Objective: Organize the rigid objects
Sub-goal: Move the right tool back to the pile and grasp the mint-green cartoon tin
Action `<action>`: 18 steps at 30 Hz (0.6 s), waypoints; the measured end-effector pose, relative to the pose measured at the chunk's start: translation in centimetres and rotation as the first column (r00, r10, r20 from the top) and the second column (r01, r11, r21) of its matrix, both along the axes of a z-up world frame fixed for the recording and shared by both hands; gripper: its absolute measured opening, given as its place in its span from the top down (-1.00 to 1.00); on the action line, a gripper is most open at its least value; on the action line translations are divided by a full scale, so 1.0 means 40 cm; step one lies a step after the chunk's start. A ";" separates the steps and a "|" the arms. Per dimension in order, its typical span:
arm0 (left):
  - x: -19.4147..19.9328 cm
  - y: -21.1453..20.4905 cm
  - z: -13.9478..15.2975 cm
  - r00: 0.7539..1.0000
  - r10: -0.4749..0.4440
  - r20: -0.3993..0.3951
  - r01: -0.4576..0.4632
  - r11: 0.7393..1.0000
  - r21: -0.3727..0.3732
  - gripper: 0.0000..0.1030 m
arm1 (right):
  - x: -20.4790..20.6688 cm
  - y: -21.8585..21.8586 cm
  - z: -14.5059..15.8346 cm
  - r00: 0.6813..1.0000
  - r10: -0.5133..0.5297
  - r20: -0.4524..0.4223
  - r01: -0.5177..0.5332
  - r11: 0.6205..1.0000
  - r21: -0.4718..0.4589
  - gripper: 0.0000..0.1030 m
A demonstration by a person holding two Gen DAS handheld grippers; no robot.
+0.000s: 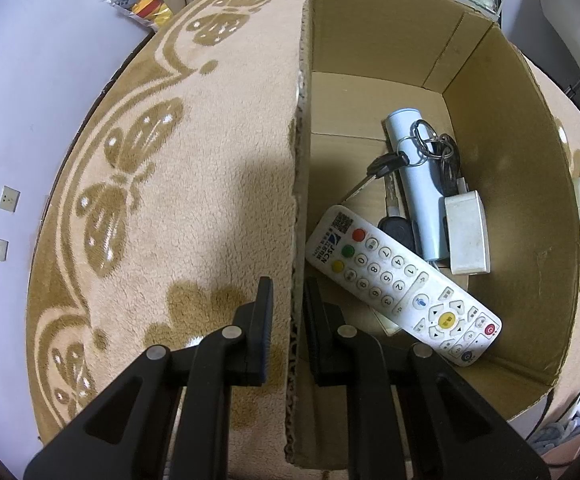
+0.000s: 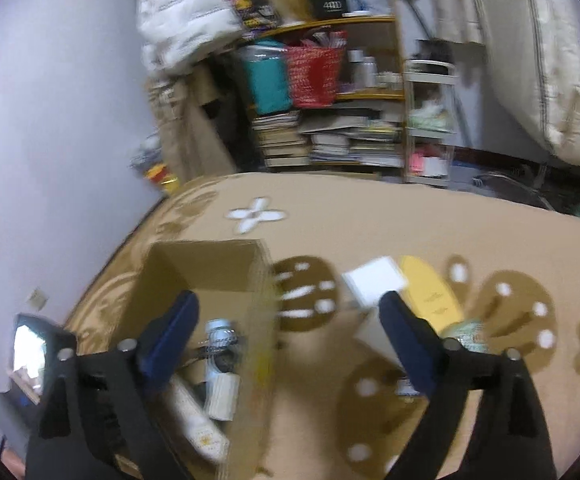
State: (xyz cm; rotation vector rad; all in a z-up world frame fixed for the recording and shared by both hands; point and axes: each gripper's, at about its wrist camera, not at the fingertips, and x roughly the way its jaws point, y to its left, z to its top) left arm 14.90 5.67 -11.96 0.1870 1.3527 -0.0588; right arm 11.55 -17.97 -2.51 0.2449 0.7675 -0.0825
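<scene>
Patterned rug (image 1: 194, 184) carries cardboard box (image 1: 501, 184), white card (image 2: 373, 282).

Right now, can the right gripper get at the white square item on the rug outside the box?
Probably yes. The right gripper is open and empty, and the white square item lies flat on the rug beside the cardboard box, with nothing between them.

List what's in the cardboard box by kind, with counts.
Remote control: 1
Light blue tube: 1
White adapter block: 1
Key bunch on rings: 1 (separate keys too tangled to count)
Total: 4 in the cardboard box
</scene>
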 end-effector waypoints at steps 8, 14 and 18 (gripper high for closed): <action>0.001 0.004 0.000 1.000 0.001 -0.002 -0.001 1.000 -0.005 0.71 | -0.005 -0.138 -0.059 0.987 -0.148 -0.055 0.147 0.989 -0.012 -0.92; 0.002 0.005 0.001 1.000 0.002 -0.003 -0.002 1.000 -0.009 0.71 | -0.010 -0.211 -0.111 0.979 -0.187 -0.084 0.186 0.982 -0.014 -0.92; 0.003 0.007 0.001 1.000 0.002 -0.003 -0.002 1.000 -0.009 0.71 | -0.015 -0.247 -0.149 0.969 -0.220 -0.112 0.214 0.975 -0.060 -0.92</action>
